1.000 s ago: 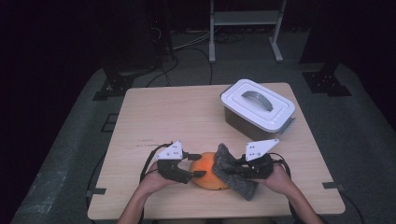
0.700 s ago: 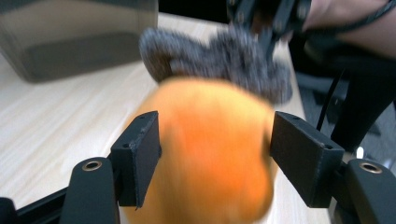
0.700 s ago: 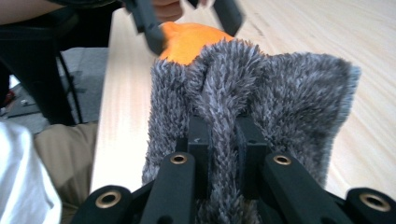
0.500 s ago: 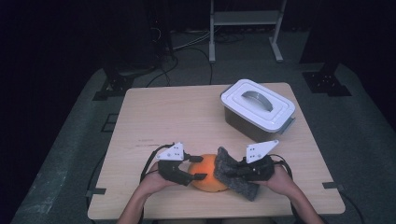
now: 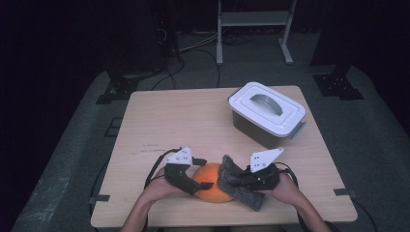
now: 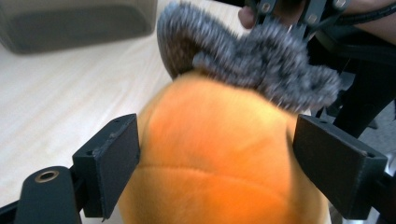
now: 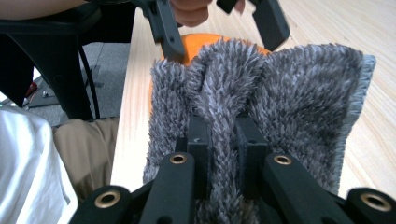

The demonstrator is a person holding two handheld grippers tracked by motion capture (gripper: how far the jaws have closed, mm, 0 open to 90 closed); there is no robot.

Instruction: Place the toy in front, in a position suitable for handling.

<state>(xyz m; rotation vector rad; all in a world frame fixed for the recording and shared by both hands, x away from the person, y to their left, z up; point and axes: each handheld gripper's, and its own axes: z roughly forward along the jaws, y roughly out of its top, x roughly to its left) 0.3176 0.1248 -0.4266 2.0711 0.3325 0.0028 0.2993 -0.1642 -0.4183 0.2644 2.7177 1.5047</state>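
near table edge, right gripper pinches cloth against orange ball.

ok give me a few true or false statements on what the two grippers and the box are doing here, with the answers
1. The right gripper is shut on a fold of the grey fuzzy cloth. True.
2. The left gripper is clamped on the grey cloth. False: its jaws stand on either side of the orange plush ball, not the cloth.
3. The white lid lies on the table beside the box. False: it sits on top of the grey box.
4. The cloth lies against the ball. True.
5. The ball is at the far edge of the table. False: it is near the person's edge, between the grippers.
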